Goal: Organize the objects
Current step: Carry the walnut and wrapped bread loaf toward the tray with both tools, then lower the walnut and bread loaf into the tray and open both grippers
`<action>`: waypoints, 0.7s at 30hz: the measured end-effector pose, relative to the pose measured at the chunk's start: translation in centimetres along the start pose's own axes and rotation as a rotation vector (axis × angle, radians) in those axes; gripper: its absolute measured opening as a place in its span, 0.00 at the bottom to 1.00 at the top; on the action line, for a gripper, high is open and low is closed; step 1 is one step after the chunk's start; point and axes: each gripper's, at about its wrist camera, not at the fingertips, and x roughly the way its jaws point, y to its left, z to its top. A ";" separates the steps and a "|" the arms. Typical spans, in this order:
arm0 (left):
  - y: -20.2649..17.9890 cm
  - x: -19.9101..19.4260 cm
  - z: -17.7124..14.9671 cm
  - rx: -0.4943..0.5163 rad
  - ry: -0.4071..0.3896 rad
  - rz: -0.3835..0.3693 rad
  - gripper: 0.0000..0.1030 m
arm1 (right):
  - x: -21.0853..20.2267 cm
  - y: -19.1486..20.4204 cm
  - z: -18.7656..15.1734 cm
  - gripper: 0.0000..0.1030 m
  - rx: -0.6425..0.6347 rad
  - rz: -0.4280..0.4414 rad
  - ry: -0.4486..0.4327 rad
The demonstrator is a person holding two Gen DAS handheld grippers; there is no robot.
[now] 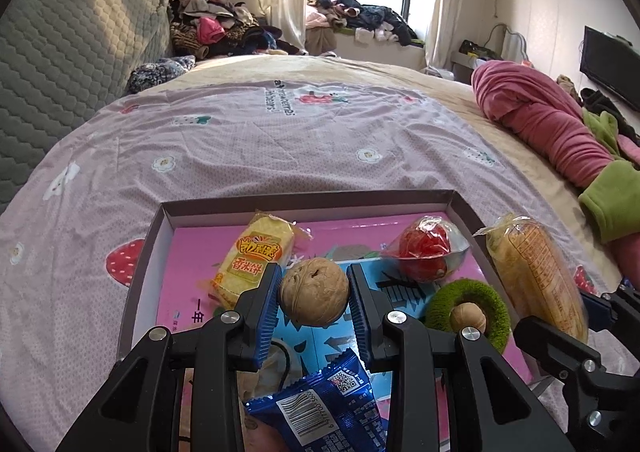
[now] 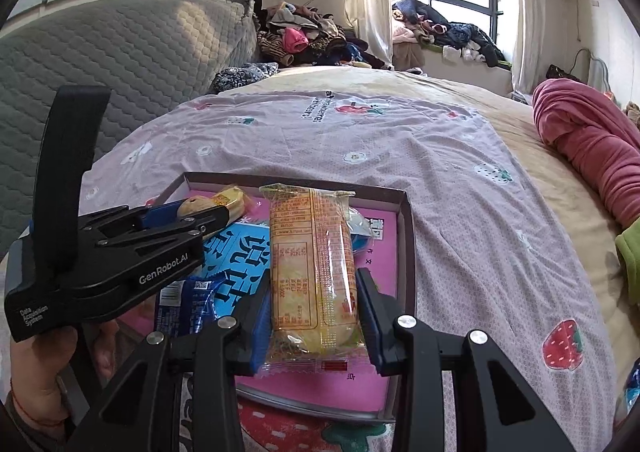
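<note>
On a bed spread with a lilac strawberry-print sheet point(image 1: 248, 140), a shallow grey-brown cardboard box lid point(image 1: 304, 199) collects snacks; the right gripper point(image 2: 313, 306) is clenched on a long clear-wrapped yellow rice cake packet point(image 2: 312, 272) above the lid, while the left gripper point(image 1: 314, 294) clasps a round tan walnut point(image 1: 314, 292) over it; best to lower each into free space, then release gently
</note>
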 end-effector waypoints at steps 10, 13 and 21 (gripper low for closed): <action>-0.3 1.1 -0.4 0.017 0.018 0.015 0.33 | 1.5 0.6 -0.4 0.38 -0.033 -0.002 0.063; -0.4 1.4 -0.4 0.034 0.014 0.040 0.33 | 1.8 0.9 -0.5 0.38 -0.045 -0.003 0.078; -0.2 2.5 -0.7 0.042 0.040 0.041 0.34 | 2.7 2.0 -0.8 0.38 -0.093 -0.014 0.113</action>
